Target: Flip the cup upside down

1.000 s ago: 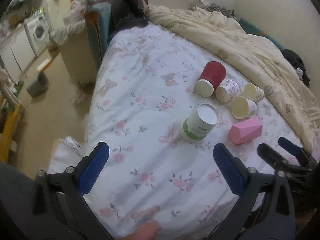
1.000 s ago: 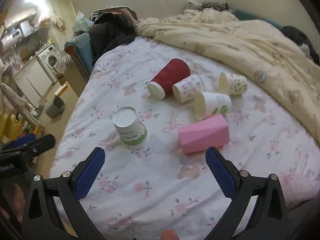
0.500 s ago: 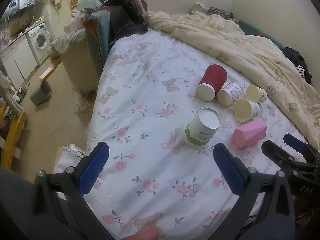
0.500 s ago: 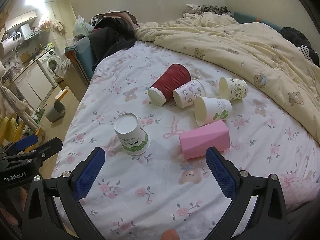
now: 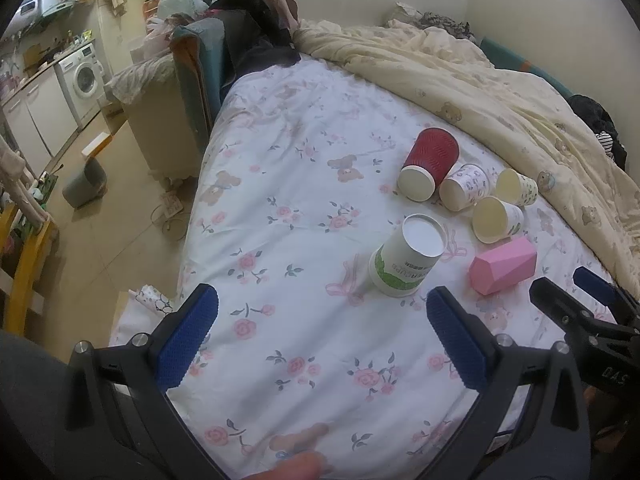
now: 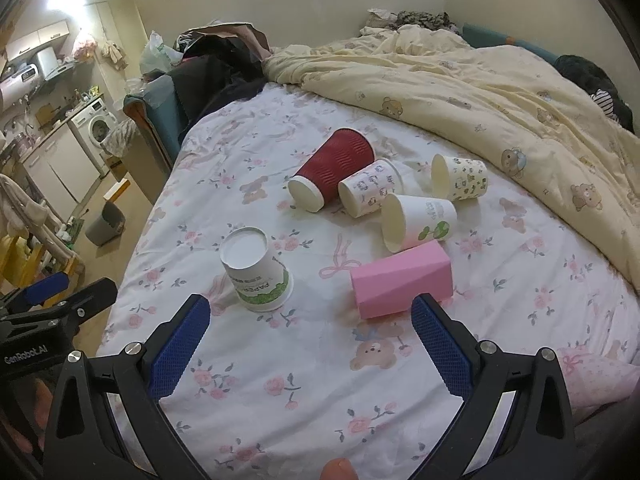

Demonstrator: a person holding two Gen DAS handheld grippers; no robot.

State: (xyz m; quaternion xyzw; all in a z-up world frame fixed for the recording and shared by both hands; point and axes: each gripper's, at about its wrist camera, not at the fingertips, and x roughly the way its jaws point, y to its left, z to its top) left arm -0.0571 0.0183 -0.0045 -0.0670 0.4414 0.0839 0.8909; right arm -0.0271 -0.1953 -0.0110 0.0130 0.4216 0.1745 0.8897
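Cup (image 6: 258,270) stands inverted just beyond left claw (image 5: 320,336).

Both grippers, left gripper (image 5: 322,340) and right gripper (image 6: 310,346), are showing black frames, silver screws and textured blue fingers (image 6: 180,346); white lettering, seemingly "GenRobot.AI", is showing on the left one.

The bedsheet (image 6: 280,380) is white with pink roses and bears. The quilt (image 6: 500,92), upper right, is pale yellow with bears. One cup (image 6: 256,268) is white with green, one (image 6: 332,170) dark red, another (image 6: 404,284) pink. Gripper pads (image 6: 178,350) are blue.
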